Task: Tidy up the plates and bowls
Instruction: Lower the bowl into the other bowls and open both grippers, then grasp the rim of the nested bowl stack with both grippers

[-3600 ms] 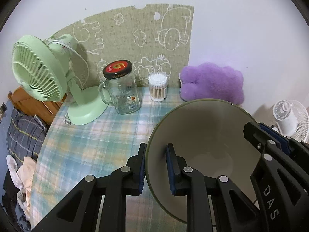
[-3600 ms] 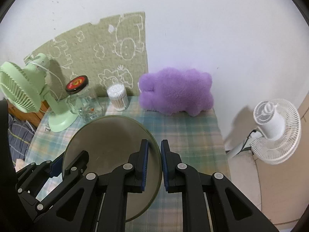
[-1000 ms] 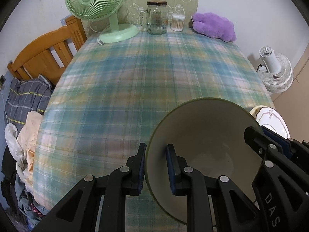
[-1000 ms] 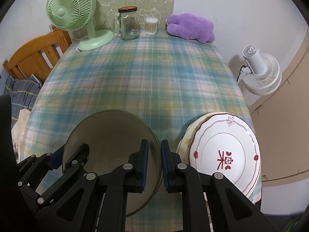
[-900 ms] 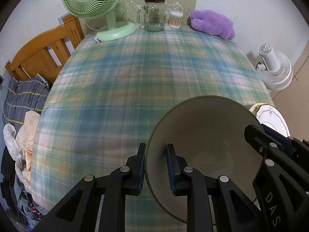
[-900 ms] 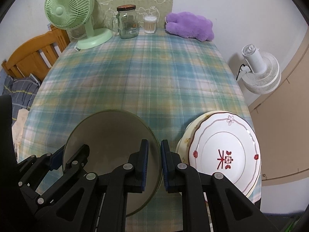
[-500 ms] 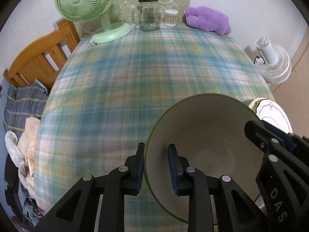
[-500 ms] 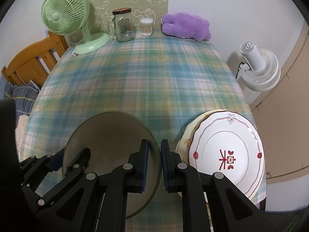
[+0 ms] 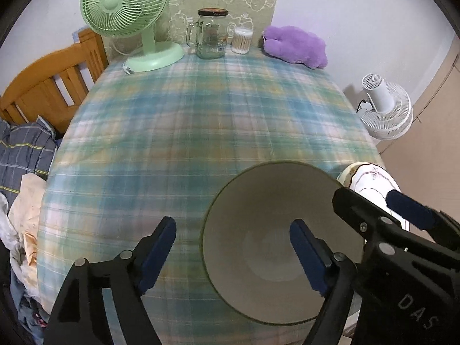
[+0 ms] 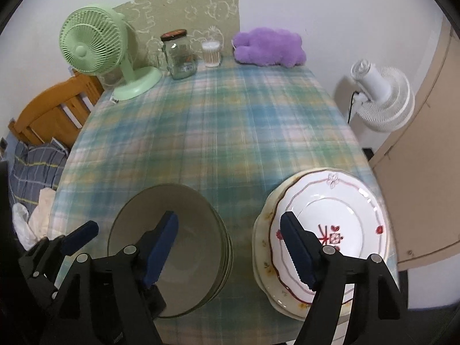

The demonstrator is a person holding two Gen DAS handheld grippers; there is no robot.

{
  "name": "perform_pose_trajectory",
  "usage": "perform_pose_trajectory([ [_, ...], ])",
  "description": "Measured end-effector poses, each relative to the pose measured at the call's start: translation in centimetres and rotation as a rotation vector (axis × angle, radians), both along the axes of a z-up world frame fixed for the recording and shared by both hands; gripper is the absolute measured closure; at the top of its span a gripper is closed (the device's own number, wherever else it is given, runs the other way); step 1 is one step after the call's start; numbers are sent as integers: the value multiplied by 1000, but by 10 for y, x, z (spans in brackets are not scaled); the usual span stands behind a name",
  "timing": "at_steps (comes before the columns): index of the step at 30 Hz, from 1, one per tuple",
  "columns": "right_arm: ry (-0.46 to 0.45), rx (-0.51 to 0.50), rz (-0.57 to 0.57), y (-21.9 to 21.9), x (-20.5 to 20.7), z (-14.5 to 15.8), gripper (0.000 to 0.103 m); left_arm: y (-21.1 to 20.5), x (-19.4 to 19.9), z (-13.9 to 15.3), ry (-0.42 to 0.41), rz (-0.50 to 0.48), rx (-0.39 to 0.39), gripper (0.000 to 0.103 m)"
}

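Note:
A beige bowl (image 9: 273,201) with a green rim sits at the near edge of the plaid table (image 9: 201,120). In the right wrist view the bowl (image 10: 195,230) tops a nest of similar bowls. The jaws of my left gripper (image 9: 233,251) are opening, and its pads stand clear on either side of the bowl's left rim. My right gripper (image 10: 228,247) is also opening, astride the right rim without touching it. Just to the right lies a stack of plates (image 10: 330,230), topped by a white plate with red marks.
At the table's far end stand a green fan (image 9: 126,3), a glass jar (image 9: 211,37), a cotton swab tub (image 9: 242,40) and a purple plush (image 9: 296,46). A white floor fan (image 9: 385,109) is right of the table. A wooden bed frame (image 9: 43,86) and clothes are on the left.
Both grippers were shut on the bowl's rim, left and right; both have now spread wide and let it go. The bowl stays where it was, beside the plates.

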State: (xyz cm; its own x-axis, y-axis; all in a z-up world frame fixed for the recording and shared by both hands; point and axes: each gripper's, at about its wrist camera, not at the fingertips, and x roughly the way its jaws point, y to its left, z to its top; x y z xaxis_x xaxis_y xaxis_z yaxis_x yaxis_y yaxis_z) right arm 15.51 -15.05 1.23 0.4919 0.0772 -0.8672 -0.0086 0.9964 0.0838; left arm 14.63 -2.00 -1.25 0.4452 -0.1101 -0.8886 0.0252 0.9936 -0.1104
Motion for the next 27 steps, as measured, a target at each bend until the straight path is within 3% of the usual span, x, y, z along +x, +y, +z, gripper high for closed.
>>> perform_pose_trajectory([
  [13,107,121,71,-9,23,-42,28,-12,12,-28,50,60,84,19],
  [19,166,184,122,-13,35,-59,42,-18,17,-37,84,76,133,19],
  [25,239,260,171,-11,38,-75,67,-23,16,-45,118,86,177,19],
  [27,237,252,188,-9,37,-75,67,-22,15,-46,119,96,174,19],
])
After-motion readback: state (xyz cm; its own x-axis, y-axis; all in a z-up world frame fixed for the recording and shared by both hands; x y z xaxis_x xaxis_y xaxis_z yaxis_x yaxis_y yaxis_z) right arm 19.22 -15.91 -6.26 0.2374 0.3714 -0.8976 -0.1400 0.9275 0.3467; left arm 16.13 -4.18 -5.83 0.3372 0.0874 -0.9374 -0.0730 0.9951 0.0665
